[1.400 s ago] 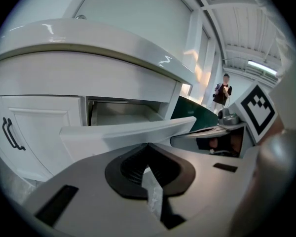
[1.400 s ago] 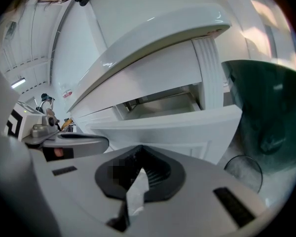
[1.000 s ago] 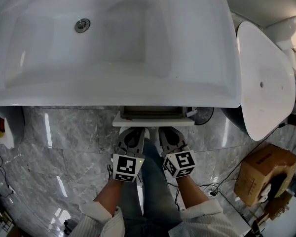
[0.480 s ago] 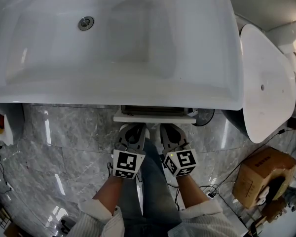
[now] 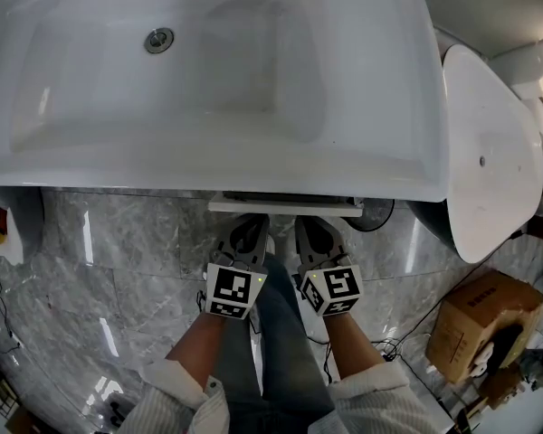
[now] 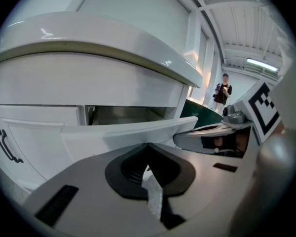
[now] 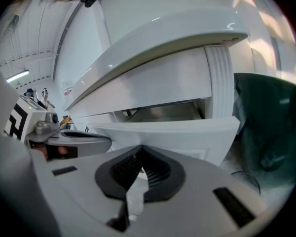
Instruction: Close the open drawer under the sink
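Observation:
The white drawer (image 5: 285, 207) under the white sink (image 5: 217, 80) stands out only a narrow strip past the sink's front edge. My left gripper (image 5: 250, 221) and right gripper (image 5: 309, 223) sit side by side, both shut and empty, tips at the drawer front. In the left gripper view the drawer front (image 6: 123, 136) lies just beyond my left gripper (image 6: 147, 148), with a dark gap into the drawer above it. In the right gripper view my right gripper (image 7: 140, 150) meets the drawer front (image 7: 177, 132) the same way. Whether the tips touch the panel is hidden.
A white toilet (image 5: 489, 143) stands right of the sink, with a dark round object (image 5: 377, 214) by the drawer's right end. A cardboard box (image 5: 480, 319) and cables (image 5: 407, 328) lie on the marble floor (image 5: 127, 260). A person (image 6: 222, 90) stands far off.
The drawer has slid in under the sink, so less of it shows. Both grippers have moved forward with it, staying shut.

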`<state>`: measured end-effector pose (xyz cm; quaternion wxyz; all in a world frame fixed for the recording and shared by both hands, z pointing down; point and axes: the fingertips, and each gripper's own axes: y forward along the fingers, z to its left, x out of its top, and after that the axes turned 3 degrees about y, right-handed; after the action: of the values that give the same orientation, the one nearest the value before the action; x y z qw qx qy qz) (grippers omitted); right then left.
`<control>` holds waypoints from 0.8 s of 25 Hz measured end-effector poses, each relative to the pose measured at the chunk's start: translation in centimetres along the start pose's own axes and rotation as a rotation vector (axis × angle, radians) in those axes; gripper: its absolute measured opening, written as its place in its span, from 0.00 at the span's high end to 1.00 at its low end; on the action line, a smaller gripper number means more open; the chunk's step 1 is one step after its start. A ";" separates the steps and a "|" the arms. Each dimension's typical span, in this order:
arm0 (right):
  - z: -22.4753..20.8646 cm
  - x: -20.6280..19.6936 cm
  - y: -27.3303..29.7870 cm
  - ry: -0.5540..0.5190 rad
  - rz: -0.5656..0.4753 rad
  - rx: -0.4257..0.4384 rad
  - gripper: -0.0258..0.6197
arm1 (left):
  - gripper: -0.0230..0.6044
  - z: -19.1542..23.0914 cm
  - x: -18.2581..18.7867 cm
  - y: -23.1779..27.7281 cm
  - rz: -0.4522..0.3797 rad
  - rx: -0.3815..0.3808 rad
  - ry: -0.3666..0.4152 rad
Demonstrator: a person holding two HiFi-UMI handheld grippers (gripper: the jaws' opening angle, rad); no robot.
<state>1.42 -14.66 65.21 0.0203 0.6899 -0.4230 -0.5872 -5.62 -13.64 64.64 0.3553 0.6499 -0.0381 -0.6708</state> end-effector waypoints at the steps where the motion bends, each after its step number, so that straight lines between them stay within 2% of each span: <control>1: -0.1 0.1 0.2 -0.004 -0.002 -0.001 0.95 | 0.94 0.1 0.1 0.1 -0.002 0.001 0.001; 20: -2.0 3.5 3.8 -0.043 -0.038 -0.013 0.94 | 0.94 2.7 3.0 3.5 -0.031 0.010 0.043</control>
<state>0.77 -20.10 65.05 0.0045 0.6848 -0.4062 -0.6050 -6.29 -18.97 64.38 0.3424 0.6664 -0.0235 -0.6619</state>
